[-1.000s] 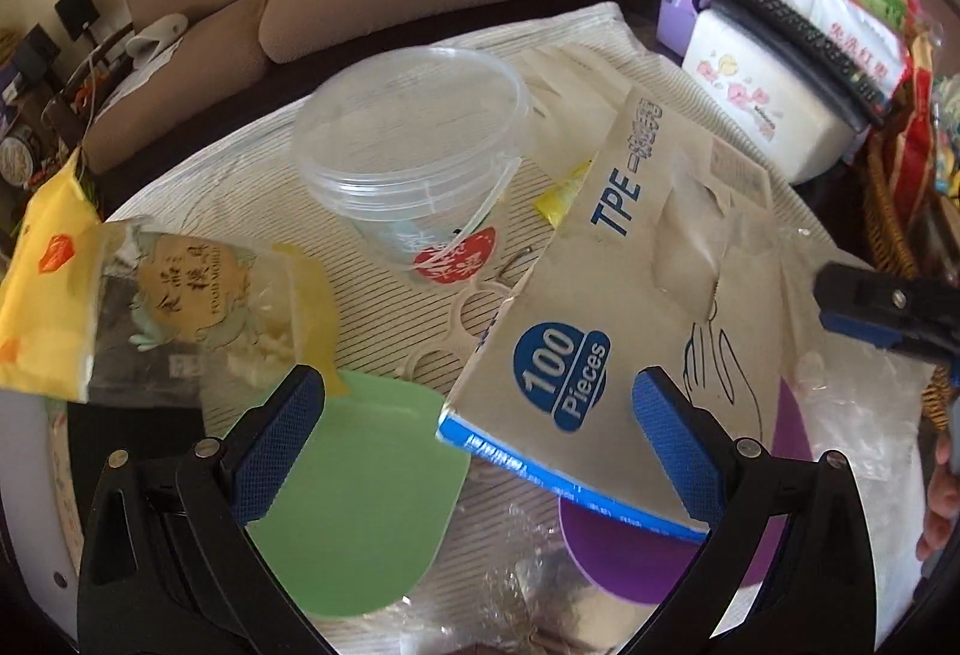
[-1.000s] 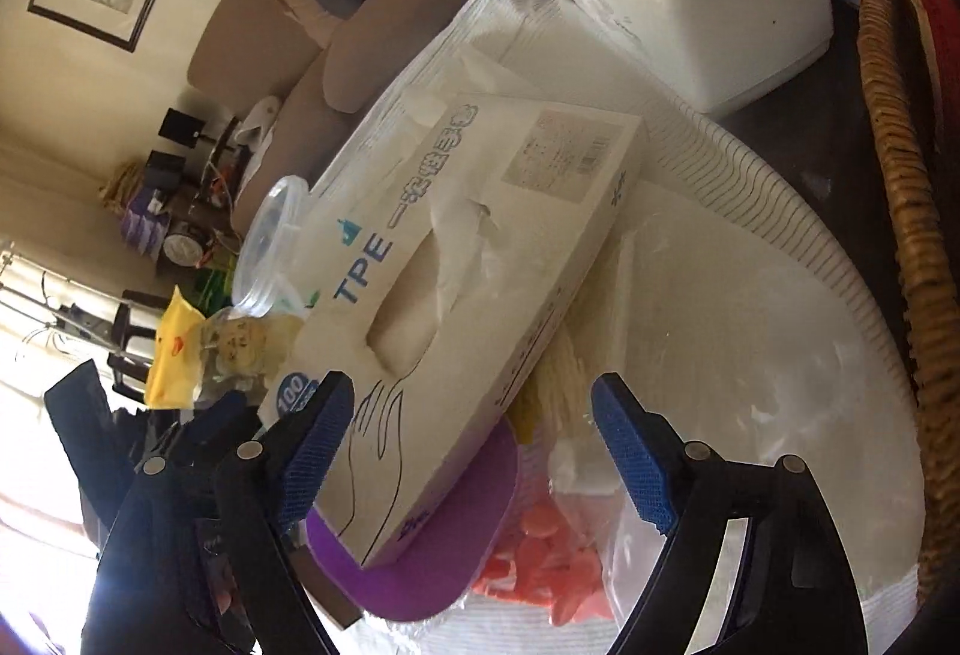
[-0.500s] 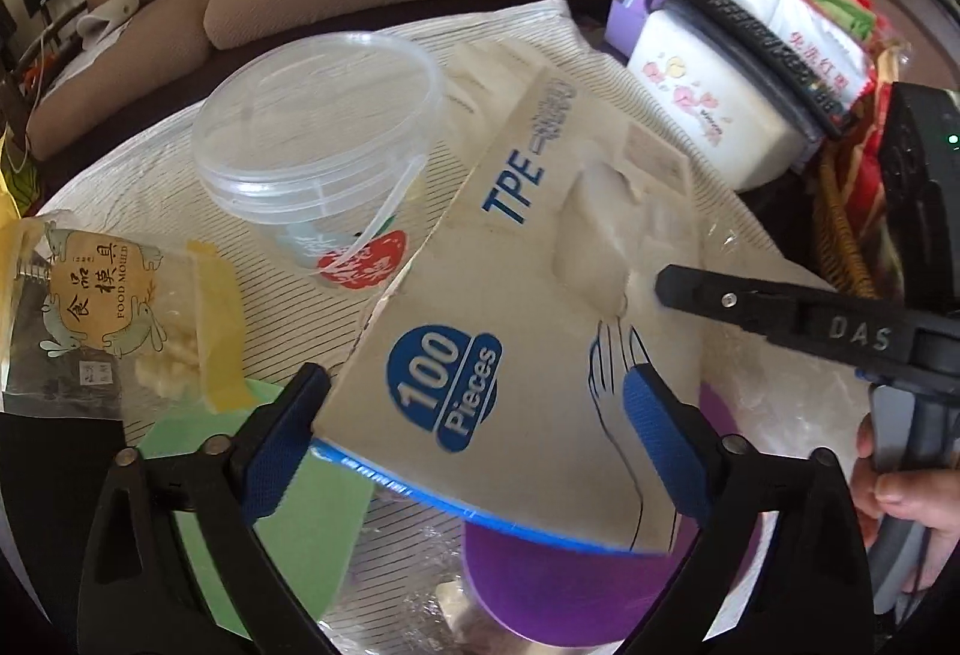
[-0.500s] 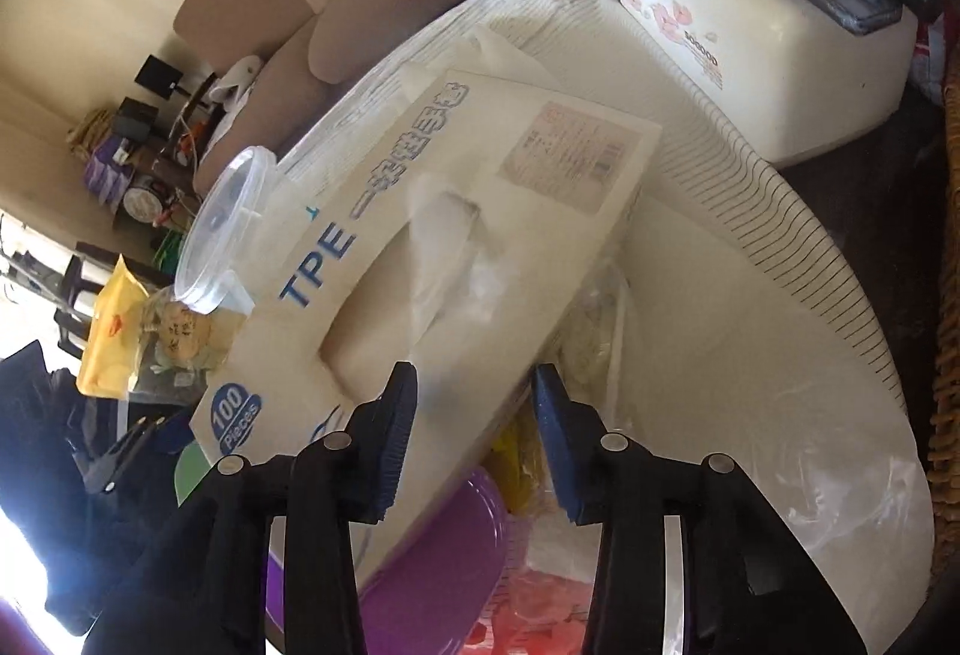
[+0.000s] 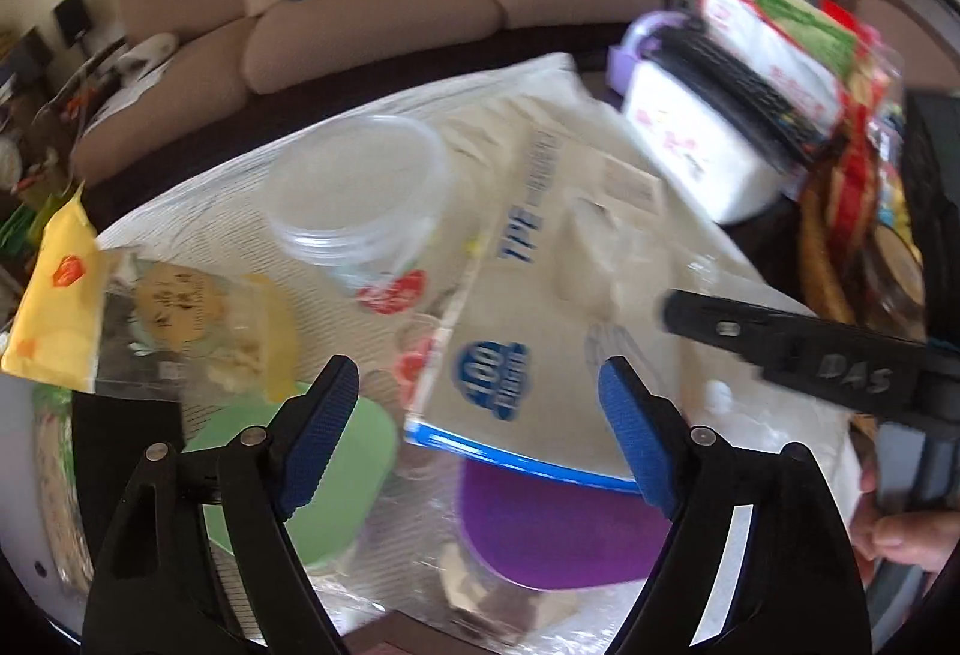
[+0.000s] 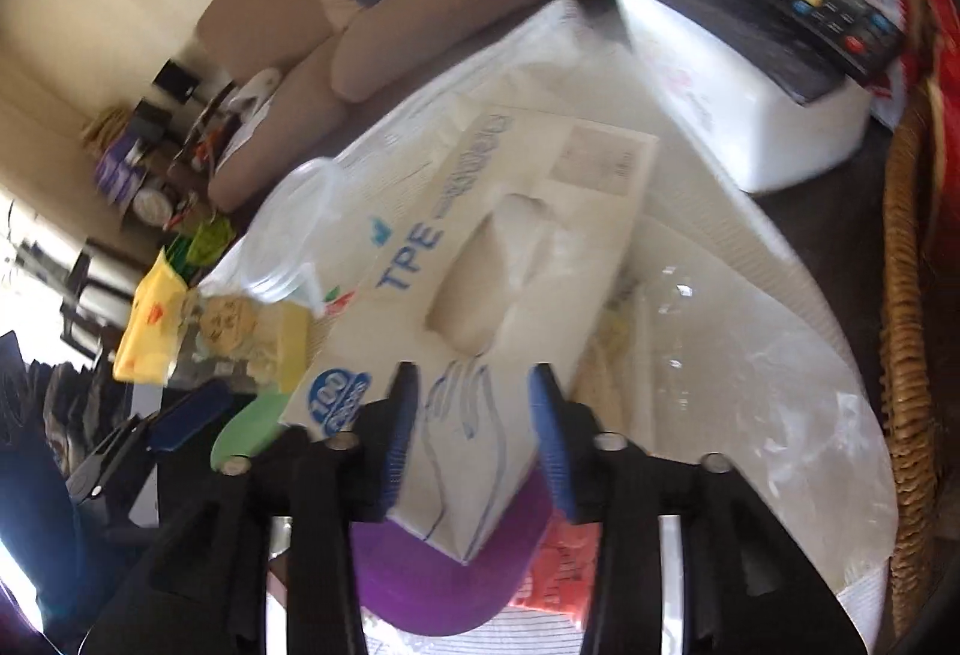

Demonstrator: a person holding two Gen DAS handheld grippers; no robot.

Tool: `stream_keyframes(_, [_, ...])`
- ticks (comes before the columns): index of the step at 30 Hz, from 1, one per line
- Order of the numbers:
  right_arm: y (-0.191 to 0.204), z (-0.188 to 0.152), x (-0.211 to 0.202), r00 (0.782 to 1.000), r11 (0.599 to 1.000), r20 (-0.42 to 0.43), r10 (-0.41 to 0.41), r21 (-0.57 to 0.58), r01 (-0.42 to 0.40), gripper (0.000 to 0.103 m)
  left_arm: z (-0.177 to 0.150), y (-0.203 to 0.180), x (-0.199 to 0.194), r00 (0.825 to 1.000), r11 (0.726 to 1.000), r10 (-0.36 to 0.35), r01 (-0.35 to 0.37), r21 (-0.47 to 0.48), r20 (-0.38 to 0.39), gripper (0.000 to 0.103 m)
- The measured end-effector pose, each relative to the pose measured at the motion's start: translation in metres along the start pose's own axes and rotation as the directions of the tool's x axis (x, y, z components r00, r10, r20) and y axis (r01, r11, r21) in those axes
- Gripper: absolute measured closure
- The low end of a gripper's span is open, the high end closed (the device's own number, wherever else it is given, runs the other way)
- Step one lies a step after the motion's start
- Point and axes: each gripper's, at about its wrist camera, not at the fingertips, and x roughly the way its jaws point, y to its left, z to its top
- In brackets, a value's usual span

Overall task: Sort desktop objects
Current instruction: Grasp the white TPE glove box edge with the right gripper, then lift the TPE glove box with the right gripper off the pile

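A beige glove box (image 5: 540, 289) printed "TPE 100 Pieces" lies tilted across the striped mat, its near end over a purple lid (image 5: 552, 529). My left gripper (image 5: 477, 373) is open and its jaws are closing. The box's near end sits between them, and the left pad is clear of it. My right gripper (image 6: 474, 379) is clamped on the near corner of the glove box (image 6: 480, 211). Its jaws are opening slightly, with the pads still on the box. In the left wrist view, one of its black fingers (image 5: 780, 349) reaches over the box's right side.
A clear plastic tub (image 5: 360, 187), a yellow snack packet (image 5: 162, 319) and a green lid (image 5: 336, 481) lie left of the box. A white tissue box (image 5: 708, 139) carrying a remote stands at the back right. A wicker basket (image 6: 900, 295) and a clear bag (image 6: 750, 385) are at the right.
The right jaws narrowed from wide open onto the box's near corner. The left jaws narrowed around its near end. Both grippers rose a little, and the box kept its place between the right fingers.
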Motion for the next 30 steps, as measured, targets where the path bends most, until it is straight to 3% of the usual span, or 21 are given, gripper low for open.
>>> stream_keyframes(5, [-0.013, 0.017, 0.022, 0.998, 0.997, -0.031, -0.05, 0.051, 0.052, 0.04, 0.001, 0.021, 0.033, 0.997, 1.0, 0.01, -0.012, -0.019, -0.071, 0.022])
stream_keyframes(11, [-0.016, 0.034, 0.06, 0.992, 0.994, -0.086, -0.095, 0.05, 0.1, 0.039, -0.003, 0.026, 0.06, 0.986, 0.99, -0.129, 0.122, -0.066, -0.108, 0.022])
stream_keyframes(13, [-0.019, 0.035, 0.069, 0.992, 0.995, -0.097, -0.084, 0.052, 0.09, 0.041, -0.003, 0.025, 0.064, 0.979, 0.984, -0.167, 0.159, -0.078, -0.115, 0.022])
stream_keyframes(15, [-0.02, 0.034, 0.07, 0.993, 0.996, -0.084, -0.079, 0.038, 0.083, 0.051, -0.004, 0.022, 0.067, 0.973, 0.979, -0.198, 0.19, -0.078, -0.12, 0.025])
stream_keyframes(16, [-0.02, 0.033, 0.069, 0.995, 0.997, -0.074, -0.069, 0.032, 0.071, 0.051, -0.004, 0.018, 0.067, 0.97, 0.977, -0.21, 0.202, -0.073, -0.121, 0.029])
stream_keyframes(23, [0.005, 0.024, 0.039, 0.998, 0.998, -0.019, -0.054, -0.04, 0.053, 0.054, -0.002, -0.001, 0.035, 0.967, 0.97, -0.243, 0.241, -0.034, -0.074, 0.031])
stream_keyframes(30, [0.029, 0.019, -0.015, 0.998, 0.997, 0.018, 0.057, -0.047, -0.056, 0.056, 0.0, 0.015, -0.038, 0.949, 0.945, -0.314, 0.316, -0.081, 0.038, 0.032])
